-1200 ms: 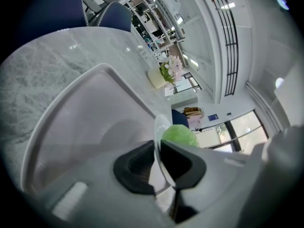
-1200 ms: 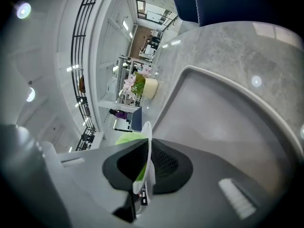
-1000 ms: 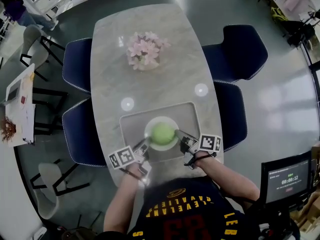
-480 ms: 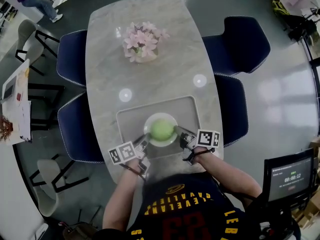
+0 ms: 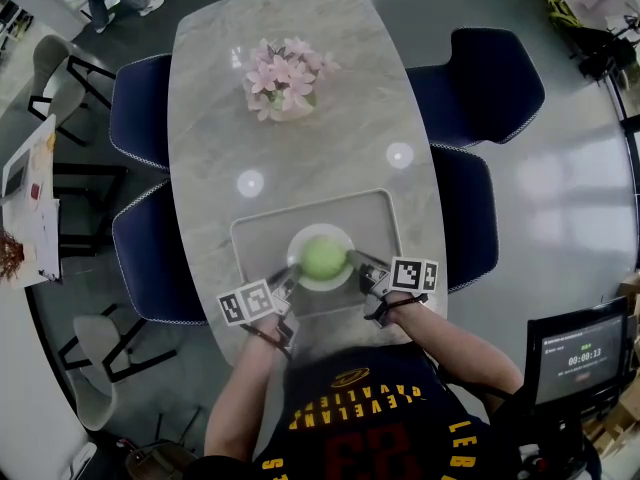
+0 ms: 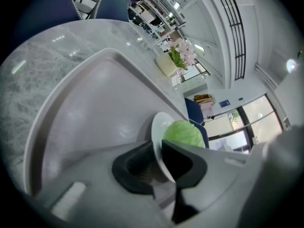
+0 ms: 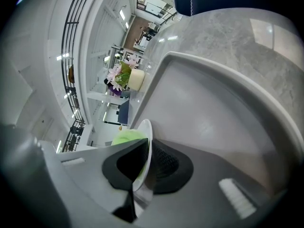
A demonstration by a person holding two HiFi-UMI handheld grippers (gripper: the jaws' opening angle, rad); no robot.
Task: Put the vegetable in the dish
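- The left gripper is clenched on the near-left rim of a white dish, with one dark jaw above the rim and one beneath it.
- The right gripper grips the same dish on its opposite rim, jaws pinched on either side of the thin edge.
- In the head view the left gripper and right gripper flank the dish, each held in one of the person's hands.
- The vegetable, a round pale green head like a cabbage, sits in the dish, filling most of it.
- The dish is over the middle of a grey rectangular tray.
- The tray lies at the near end of a long marbled grey table.
- A pot of pink flowers stands near the table's far end.
- Dark blue chairs line both sides.
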